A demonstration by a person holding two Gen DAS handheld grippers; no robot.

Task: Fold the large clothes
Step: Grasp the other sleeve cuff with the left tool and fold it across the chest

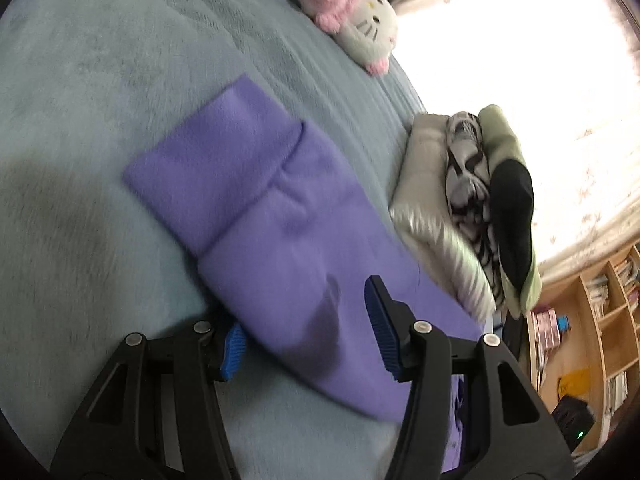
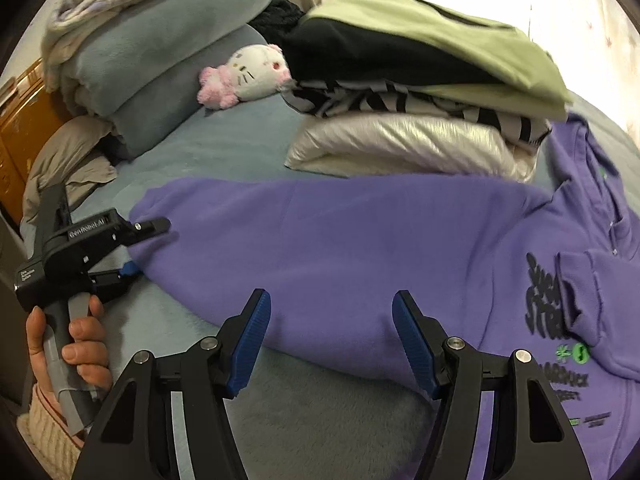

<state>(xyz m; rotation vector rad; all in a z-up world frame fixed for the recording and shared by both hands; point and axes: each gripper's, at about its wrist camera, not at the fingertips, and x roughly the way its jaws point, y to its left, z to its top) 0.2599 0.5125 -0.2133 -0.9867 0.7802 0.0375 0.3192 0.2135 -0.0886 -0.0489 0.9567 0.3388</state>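
Note:
A purple sweatshirt [image 2: 360, 248] with dark and green print lies flat on the grey-blue bed; its sleeve [image 1: 248, 184] stretches away from me in the left wrist view. My left gripper [image 1: 306, 320] is open, one blue finger on each side of the sleeve's edge, with cloth between the jaws. It also shows in the right wrist view [image 2: 138, 248], held by a hand at the sleeve's cuff end. My right gripper [image 2: 332, 340] is open and empty, just above the near edge of the sleeve.
A stack of folded clothes [image 2: 420, 92] lies behind the sweatshirt, also in the left wrist view [image 1: 472, 208]. A white and pink plush toy [image 2: 248, 76] and rolled blankets [image 2: 160, 60] lie at the bed's far end. Wooden shelves [image 1: 592, 320] stand beside the bed.

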